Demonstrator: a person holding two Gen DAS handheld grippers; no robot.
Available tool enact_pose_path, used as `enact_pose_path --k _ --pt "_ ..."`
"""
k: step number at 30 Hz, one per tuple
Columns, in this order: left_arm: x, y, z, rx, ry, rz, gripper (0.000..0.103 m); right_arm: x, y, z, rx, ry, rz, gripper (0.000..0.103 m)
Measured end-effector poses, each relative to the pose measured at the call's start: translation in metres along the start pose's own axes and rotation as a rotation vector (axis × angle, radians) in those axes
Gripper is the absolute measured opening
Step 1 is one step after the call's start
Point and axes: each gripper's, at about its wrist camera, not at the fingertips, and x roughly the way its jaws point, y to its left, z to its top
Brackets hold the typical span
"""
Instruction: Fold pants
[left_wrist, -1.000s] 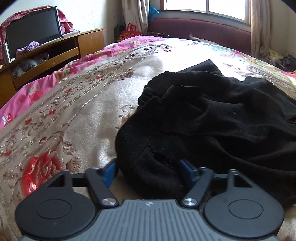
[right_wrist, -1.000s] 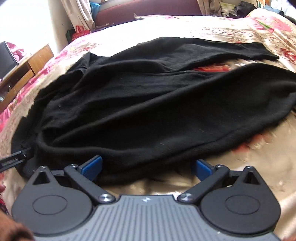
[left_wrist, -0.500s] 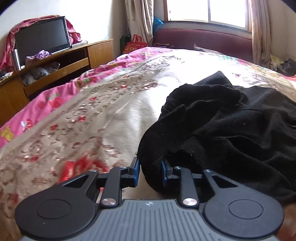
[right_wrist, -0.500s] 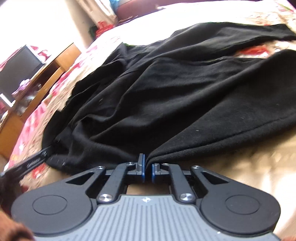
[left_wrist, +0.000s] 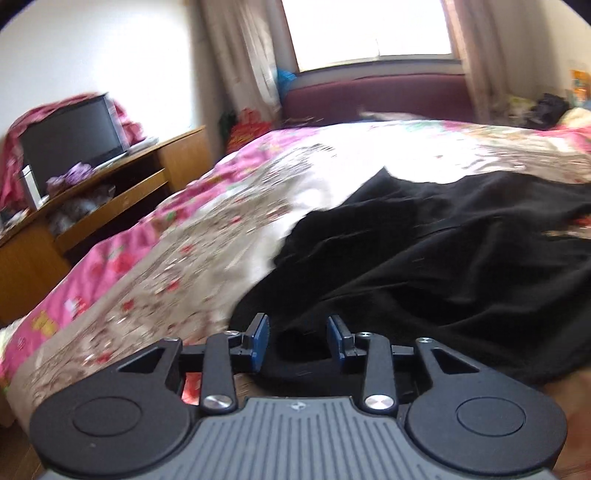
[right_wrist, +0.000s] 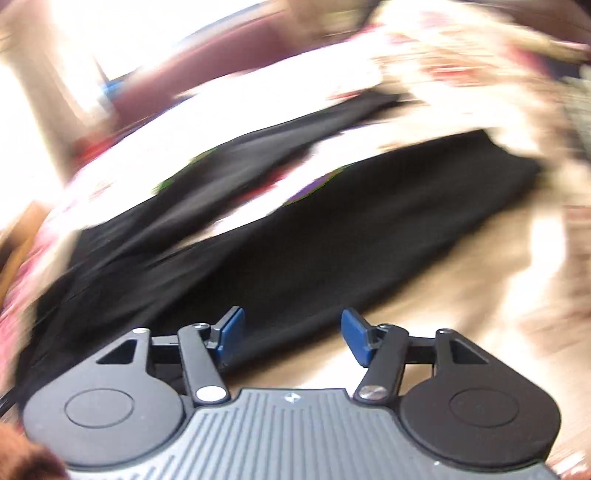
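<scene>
1. We see black pants (left_wrist: 443, 258) spread across a floral bedspread (left_wrist: 221, 229), their bulk lying to the right of the left wrist view and reaching toward the far side of the bed.
2. The left gripper (left_wrist: 297, 338) stands with its blue pads (left_wrist: 260, 338) apart, a fold of the dark cloth lying between them; we cannot tell whether the pads touch it.
3. In the heavily blurred right wrist view, the right gripper (right_wrist: 293, 334) is spread wide, gripping nothing, at the near edge of the pants (right_wrist: 332, 251), whose two legs run toward the far right.
4. Far left in the left wrist view, we make out a dark television (left_wrist: 72, 138) on a wooden cabinet (left_wrist: 110, 199).
5. A bright window (left_wrist: 369, 29) with curtains sits above a maroon headboard (left_wrist: 376, 98) at the far end.
</scene>
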Motion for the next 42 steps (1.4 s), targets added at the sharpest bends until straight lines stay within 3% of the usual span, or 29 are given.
enact_pose_path --k 5,10,12,13,16,19,21,22,23,24,25,27,30,33,35,39,42 --pt "0.013 -0.088 0.026 0.069 -0.025 -0.243 0.053 0.029 -0.097 0.047 0.266 -0.068 -0.141 0.061" --pt "0.031 -0.184 0.052 0.177 0.013 -0.44 0.053 0.056 -0.13 0.083 0.374 -0.097 -0.116 0.06" --pt "0.029 -0.219 0.058 0.224 0.031 -0.496 0.053 0.067 -0.133 0.092 0.391 -0.1 -0.111 0.031" --pt "0.029 -0.231 0.06 0.245 0.038 -0.512 0.053 0.072 -0.138 0.097 0.404 -0.084 -0.105 0.006" --pt "0.025 -0.265 0.066 0.302 0.062 -0.529 0.053 0.06 -0.155 0.098 0.476 -0.049 -0.039 0.004" --pt "0.018 -0.283 0.074 0.317 0.09 -0.54 0.053 0.022 -0.159 0.105 0.383 -0.078 -0.046 0.004" --pt "0.017 -0.294 0.076 0.322 0.109 -0.53 0.058 0.007 -0.163 0.104 0.338 -0.065 -0.089 0.005" --pt "0.018 -0.299 0.074 0.328 0.12 -0.523 0.06 0.012 -0.167 0.101 0.307 -0.026 -0.135 0.01" --pt "0.022 -0.306 0.072 0.337 0.135 -0.519 0.062 0.023 -0.17 0.099 0.257 0.048 -0.194 0.02" --pt "0.026 -0.311 0.069 0.351 0.165 -0.51 0.062 0.035 -0.175 0.096 0.231 0.138 -0.251 0.021" --pt "0.03 -0.313 0.066 0.365 0.2 -0.508 0.062 0.038 -0.179 0.095 0.25 0.175 -0.265 0.021" --pt "0.038 -0.309 0.065 0.371 0.236 -0.529 0.062 0.024 -0.177 0.1 0.256 0.17 -0.262 0.021" --pt "0.046 -0.288 0.078 0.382 0.232 -0.533 0.062 -0.005 -0.154 0.113 0.172 0.135 -0.346 0.022" --pt "0.058 -0.249 0.105 0.372 0.195 -0.551 0.064 -0.013 -0.098 0.126 -0.043 0.115 -0.34 0.024" --pt "0.074 -0.222 0.123 0.381 0.157 -0.529 0.064 0.005 -0.052 0.135 -0.219 0.149 -0.261 0.034" --pt "0.117 -0.169 0.159 0.376 0.135 -0.456 0.064 0.078 0.048 0.155 -0.499 0.221 -0.013 0.034" --pt "0.148 -0.137 0.178 0.401 0.116 -0.343 0.066 0.136 0.126 0.164 -0.694 0.249 0.118 0.034"
